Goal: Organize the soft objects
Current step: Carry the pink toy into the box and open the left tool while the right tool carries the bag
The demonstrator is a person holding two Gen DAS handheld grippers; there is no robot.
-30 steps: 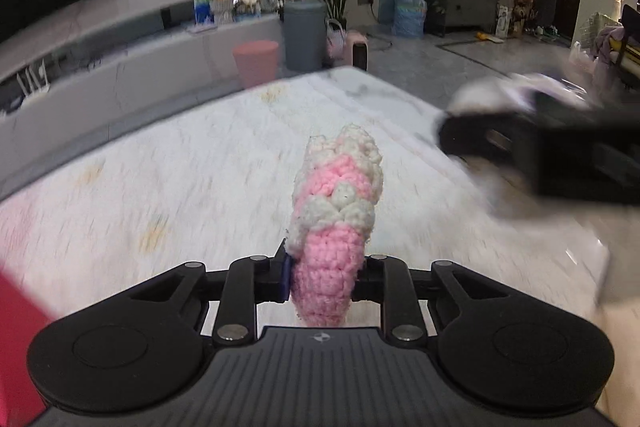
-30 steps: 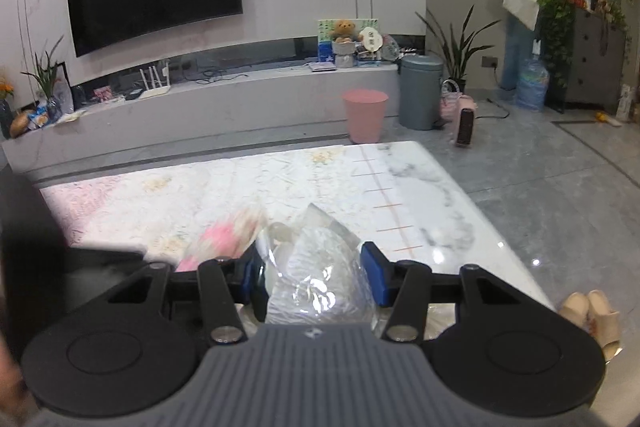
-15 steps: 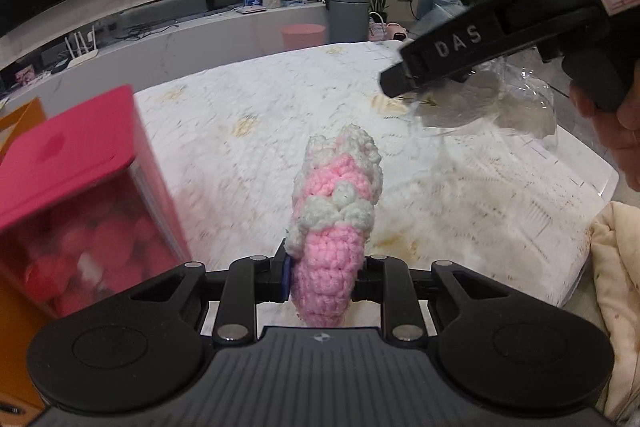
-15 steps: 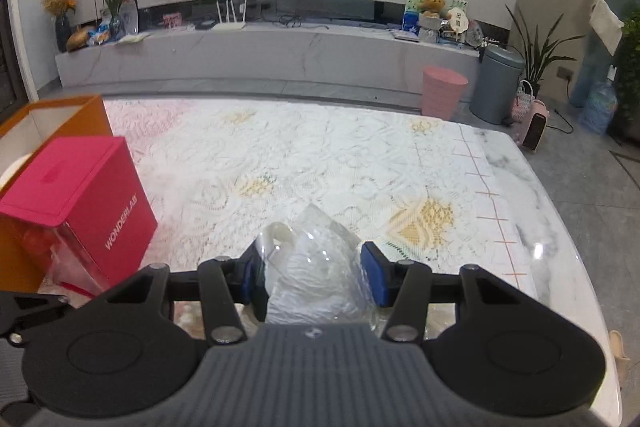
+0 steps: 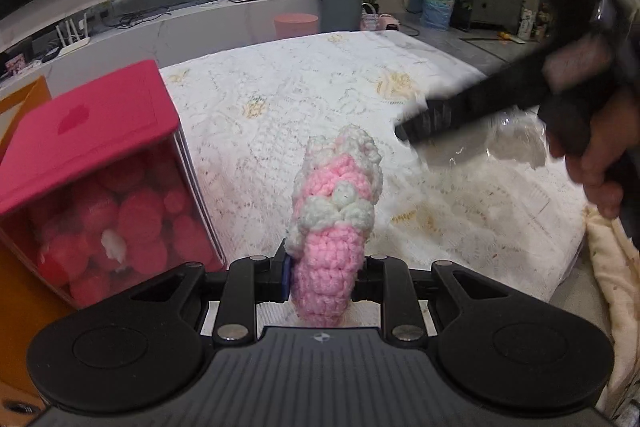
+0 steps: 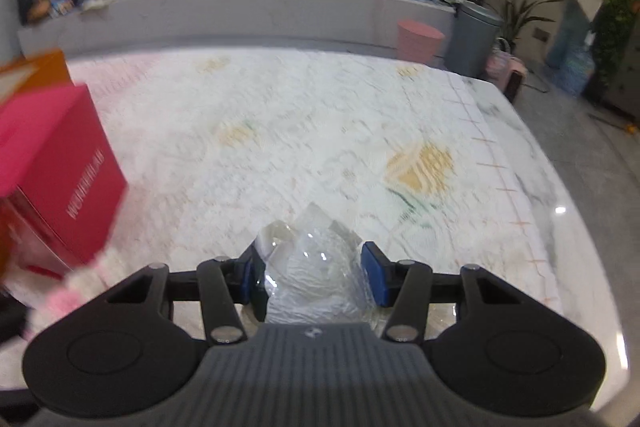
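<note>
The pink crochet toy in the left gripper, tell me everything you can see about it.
The crochet toy is a soft, chunky-knit piece in pink yarn with white ruffled trim along its top and a white band across its middle. It stands upright and tapers toward its lower end, which is pinched between the fingers of the left gripper. It is held above the patterned white table cover, with a pink-lidded box to its left. Nothing else touches it.

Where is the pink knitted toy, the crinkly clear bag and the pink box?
pink knitted toy (image 5: 334,227): left wrist view, on its pink middle.
crinkly clear bag (image 6: 316,275): right wrist view, on its crumpled front.
pink box (image 5: 86,123): left wrist view, on its lid.
</note>
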